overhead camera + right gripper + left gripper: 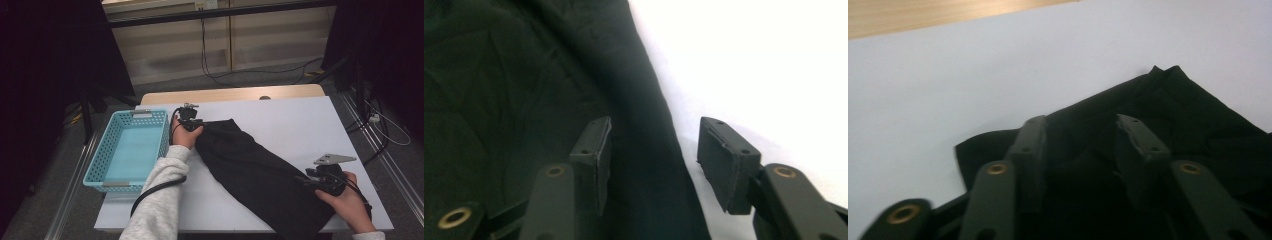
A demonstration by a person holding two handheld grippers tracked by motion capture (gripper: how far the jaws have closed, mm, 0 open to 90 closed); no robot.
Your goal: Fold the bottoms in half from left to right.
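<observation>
We judge the black cloth soft, light, floppy. Left gripper at its 11 o'clock end and right gripper at its 4 o'clock edge: both part-open, unclamped. Pinch edges.

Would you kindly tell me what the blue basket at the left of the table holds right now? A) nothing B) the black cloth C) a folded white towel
A: in the high view the blue basket shows only its bare floor, while the black cloth lies spread on the white table beside it.
</observation>
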